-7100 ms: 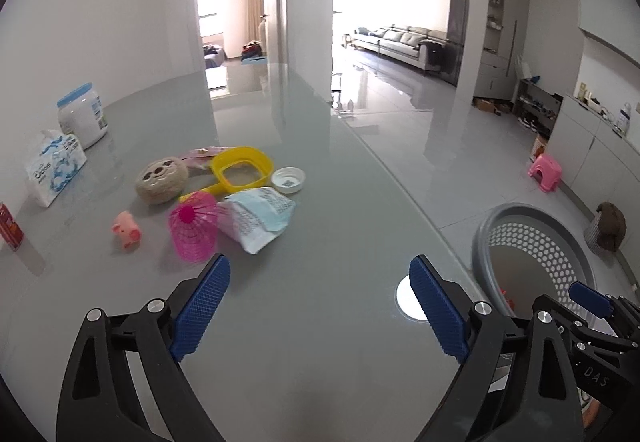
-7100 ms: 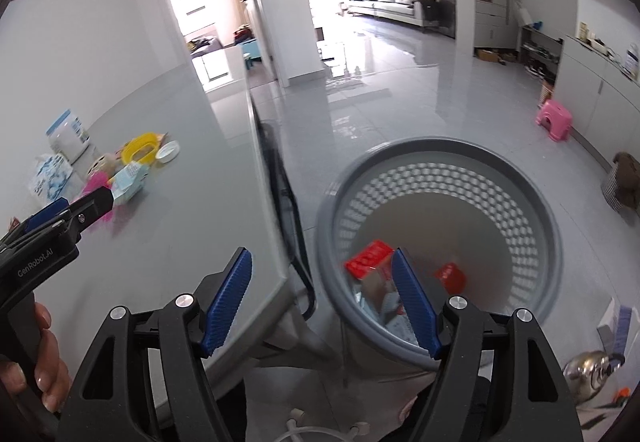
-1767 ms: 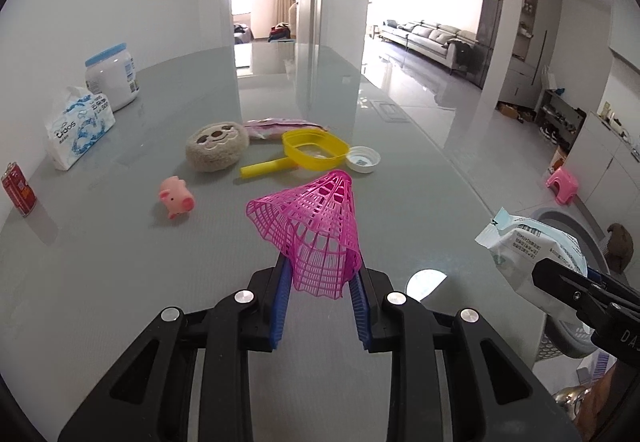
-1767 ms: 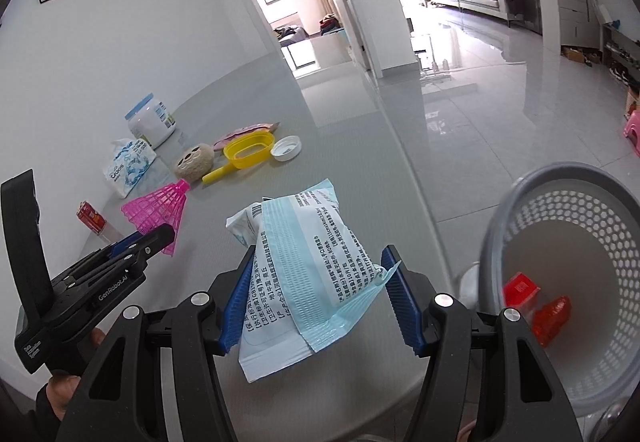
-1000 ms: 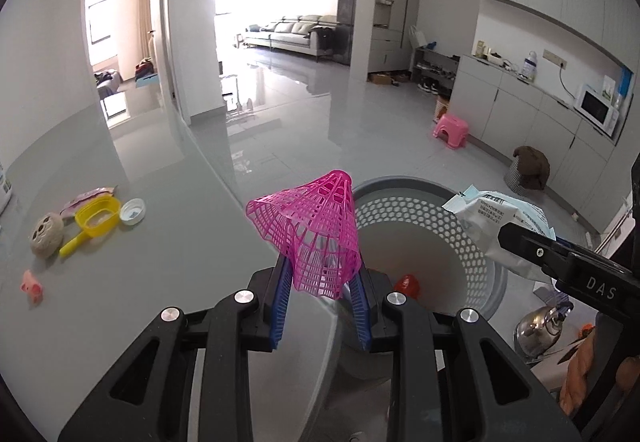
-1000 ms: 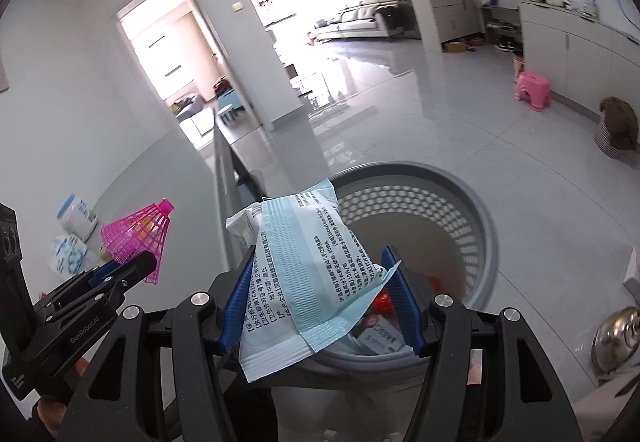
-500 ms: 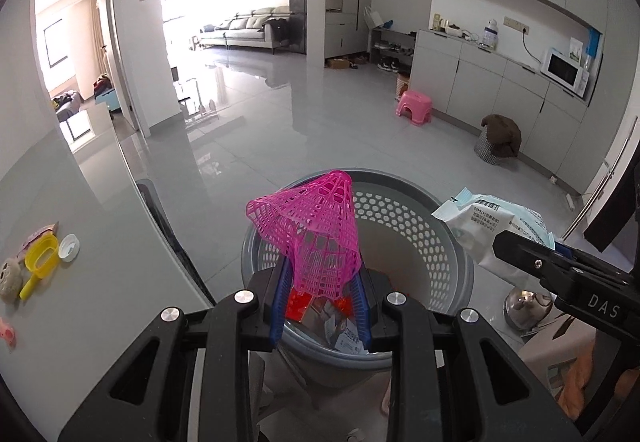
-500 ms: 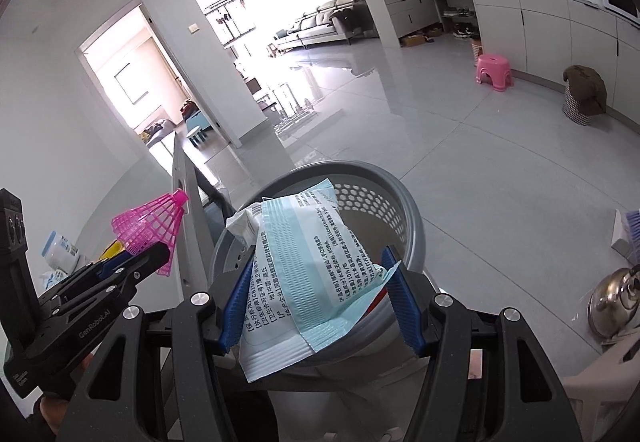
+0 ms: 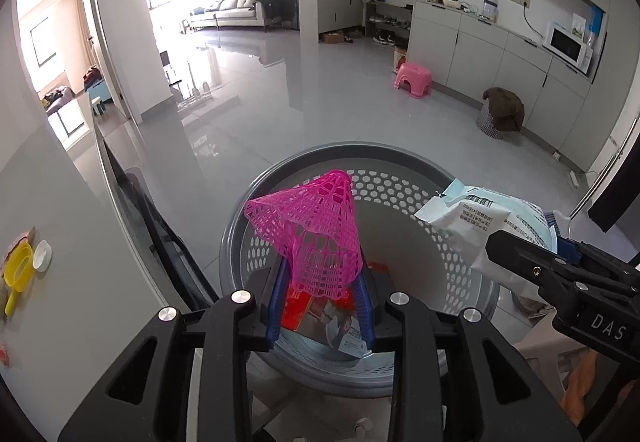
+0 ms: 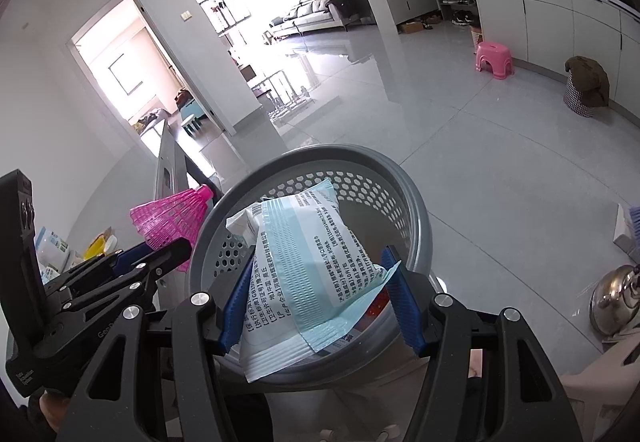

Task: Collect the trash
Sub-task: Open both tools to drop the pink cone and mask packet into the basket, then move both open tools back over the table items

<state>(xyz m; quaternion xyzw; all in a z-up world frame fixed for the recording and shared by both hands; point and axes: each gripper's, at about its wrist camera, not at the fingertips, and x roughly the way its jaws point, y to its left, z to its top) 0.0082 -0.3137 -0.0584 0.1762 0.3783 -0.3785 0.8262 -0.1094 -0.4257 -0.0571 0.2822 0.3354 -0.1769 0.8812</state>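
Your left gripper (image 9: 320,302) is hanging over the grey perforated basket (image 9: 256,202), its blue pads loosening around the pink mesh cone (image 9: 316,238). The cone's wide hem is sitting between the pads, still touched on both sides, its narrow tip pointing up and away from you. Your right gripper (image 10: 320,298) is clamping the white-and-teal packet (image 10: 308,266) across its middle; the packet is standing up out of the jaws, directly above the basket's opening. Inside the basket, red wrappers (image 9: 296,306) are lying on the bottom. The table edge (image 9: 120,178) is sitting just left of the basket.
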